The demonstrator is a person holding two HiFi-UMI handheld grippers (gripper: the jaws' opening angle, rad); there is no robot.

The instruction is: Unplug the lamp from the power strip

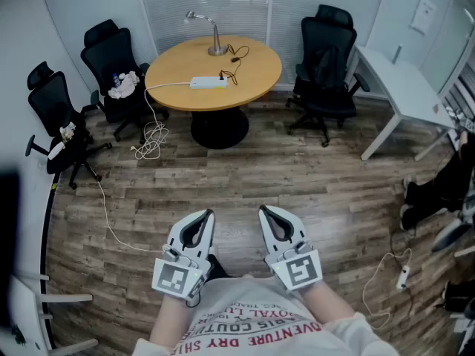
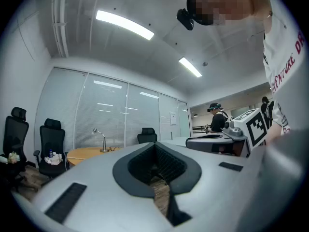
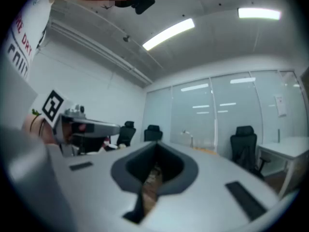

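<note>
Fingers clenched on both, nothing held.

Head view: left gripper [image 1: 202, 217] & right gripper [image 1: 269, 213] sit low, close to person's torso, side by side, tips fwd over wood floor [image 1: 312, 176]. Round worktop [image 1: 260, 73] is well apart, at far side of room. Lamp [image 1: 214, 35] stands upright near its far edge, power strip [image 1: 208, 82] nearer the front. Dark cord [image 1: 236, 59] runs from lamp base twd strip's right end; plug too small to tell. White cable [image 1: 152, 139] drops off left edge & coils on floor. Black chairs [image 1: 115, 65] flank the worktop, white desk [image 1: 397, 80] at right.

Left gripper view: left gripper [image 2: 156, 144] fingers meet, floor shows thru the slit. Cam tilts up: ceiling lights [image 2: 124, 24] & glass wall w/ blinds [image 2: 106, 115], unseen from head. Lamp [image 2: 101, 140] small at left, right gripper [image 2: 244, 129] at right, another person [image 2: 217, 117] far back.

Right gripper view: right gripper [image 3: 155, 145] fingers together, empty. Left gripper [image 3: 72, 120] at left, lamp [image 3: 188, 135] faint, chair [image 3: 244, 146] & desk [image 3: 289, 149] at right.
</note>
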